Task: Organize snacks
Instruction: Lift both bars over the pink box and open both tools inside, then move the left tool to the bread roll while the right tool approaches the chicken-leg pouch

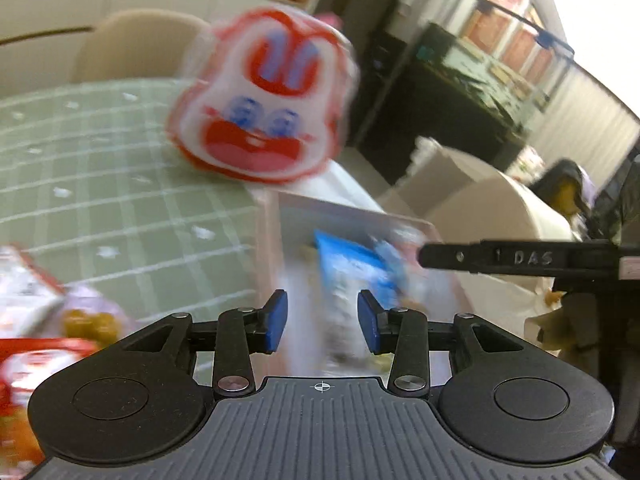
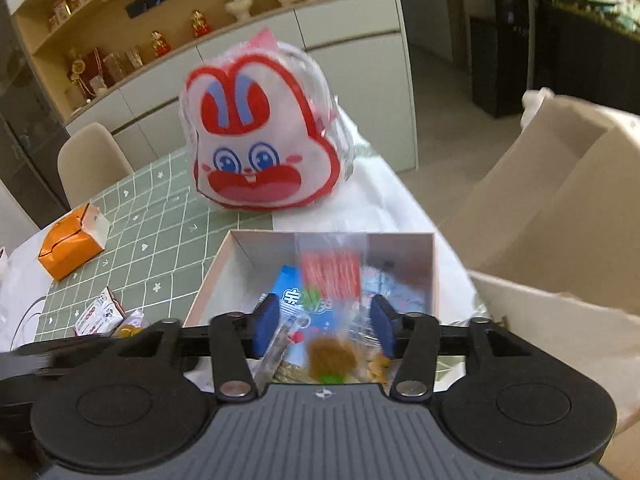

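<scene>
Left fingers (image 1: pixel 320 322): spread apart, gripping nothing, blurred box (image 1: pixel 352 208) ahead
Right fingers (image 2: pixel 324 326): wide apart, clear snack bag (image 2: pixel 332 280) between them, contact unclear

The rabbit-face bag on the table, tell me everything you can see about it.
The white rabbit-face bag with red outline looks soft and puffy, wrapped in clear crinkly plastic. It has red ears with pale blue centres, round blue eyes, pink cheeks, a wide red mouth with a pink tongue and a small tooth. A pink tab pokes up behind its top. It sits upright, leaning slightly back, on the green grid tablecloth where that meets a white cloth, just beyond the open white cardboard box. Neither tool touches it.
</scene>
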